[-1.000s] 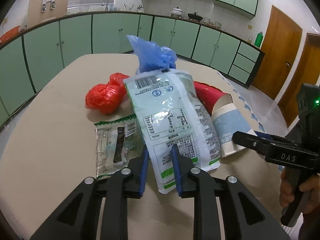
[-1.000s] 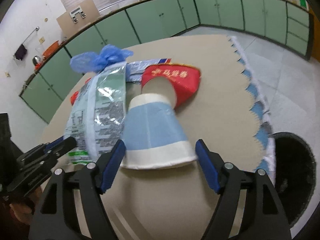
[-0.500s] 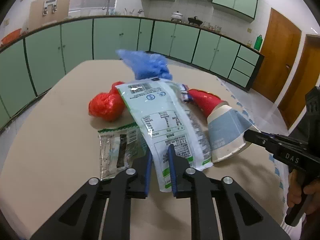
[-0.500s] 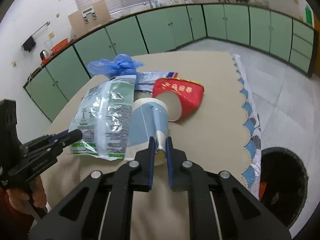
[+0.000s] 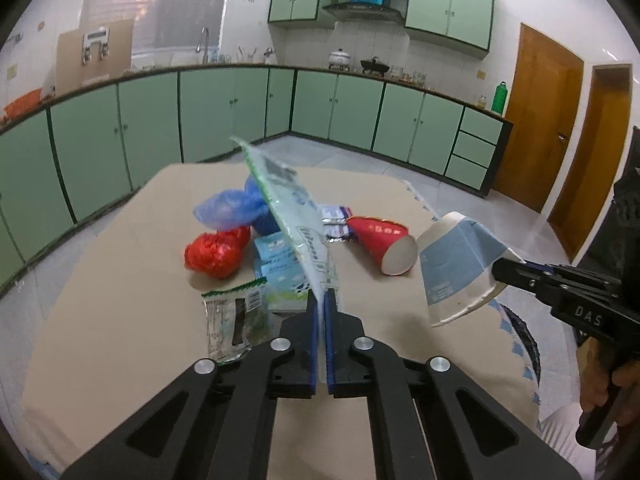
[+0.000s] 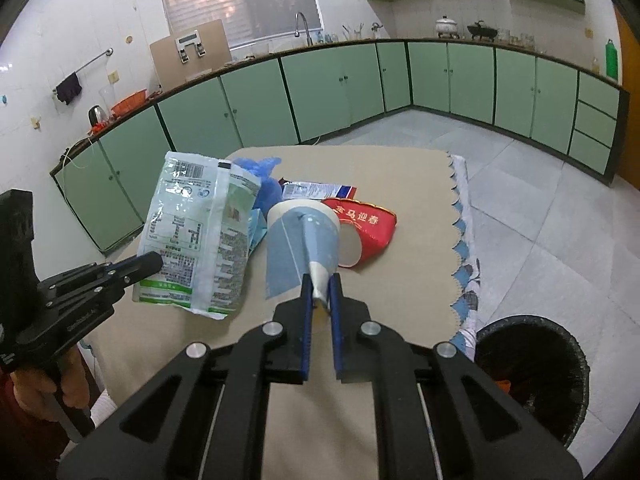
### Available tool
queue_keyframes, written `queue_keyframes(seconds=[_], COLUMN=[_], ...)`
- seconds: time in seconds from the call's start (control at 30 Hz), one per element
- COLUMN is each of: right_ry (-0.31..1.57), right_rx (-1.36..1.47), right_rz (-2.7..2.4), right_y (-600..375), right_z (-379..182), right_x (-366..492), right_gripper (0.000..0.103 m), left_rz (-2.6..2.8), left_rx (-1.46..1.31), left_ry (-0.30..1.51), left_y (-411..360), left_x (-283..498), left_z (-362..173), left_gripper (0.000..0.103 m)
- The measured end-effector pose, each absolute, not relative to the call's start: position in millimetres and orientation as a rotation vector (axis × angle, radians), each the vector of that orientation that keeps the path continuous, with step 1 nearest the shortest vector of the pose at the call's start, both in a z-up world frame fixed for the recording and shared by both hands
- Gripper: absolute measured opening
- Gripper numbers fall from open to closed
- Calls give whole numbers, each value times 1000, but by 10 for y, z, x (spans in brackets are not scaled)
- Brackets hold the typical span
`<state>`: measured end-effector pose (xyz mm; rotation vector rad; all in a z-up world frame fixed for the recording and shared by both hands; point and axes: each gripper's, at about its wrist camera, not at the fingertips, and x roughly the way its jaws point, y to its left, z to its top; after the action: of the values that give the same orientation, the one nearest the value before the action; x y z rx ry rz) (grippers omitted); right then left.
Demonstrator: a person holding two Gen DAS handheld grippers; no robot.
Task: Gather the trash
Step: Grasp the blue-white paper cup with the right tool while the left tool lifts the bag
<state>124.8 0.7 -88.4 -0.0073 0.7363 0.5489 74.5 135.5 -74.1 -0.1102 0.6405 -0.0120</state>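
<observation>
My left gripper (image 5: pixel 320 300) is shut on a pale green plastic wrapper (image 5: pixel 288 204) and holds it lifted off the table; the wrapper also shows in the right wrist view (image 6: pixel 196 232). My right gripper (image 6: pixel 320 284) is shut on the rim of a blue-and-white paper cup (image 6: pixel 300 240), squashed flat and raised; the cup shows in the left wrist view (image 5: pixel 456 264). On the table lie a red paper cup (image 5: pixel 380 240), a red plastic bag (image 5: pixel 216 252), a blue plastic bag (image 5: pixel 232 208), a small seaweed packet (image 5: pixel 236 320) and a light blue packet (image 5: pixel 280 268).
A beige round table (image 5: pixel 120 300) holds the trash. A black bin (image 6: pixel 532 376) stands on the floor to the right of the table. A scalloped cloth edge (image 6: pixel 464 240) hangs at the table's right side. Green cabinets line the walls.
Both grippers closed and lifted: the left raised the green wrapper off the pile, uncovering a light blue packet; the right pinched the blue-and-white cup flat and raised it.
</observation>
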Motion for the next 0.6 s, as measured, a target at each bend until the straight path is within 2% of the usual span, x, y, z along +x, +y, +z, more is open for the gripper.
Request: queue_keyframes(seconds=[0.27, 0.6], right_ry=[719, 740], right_rx=[-27, -28], right_rz=[518, 438], right_y=[-36, -326], right_z=[-778, -781], right_x=[1084, 889], right_gripper=[7, 7], left_rz=[-39, -104], left_rx=[-7, 13], left_ry=[592, 609], left_y=[1003, 665], left_x=[550, 481], left_z=[-612, -714], left_gripper=[3, 2])
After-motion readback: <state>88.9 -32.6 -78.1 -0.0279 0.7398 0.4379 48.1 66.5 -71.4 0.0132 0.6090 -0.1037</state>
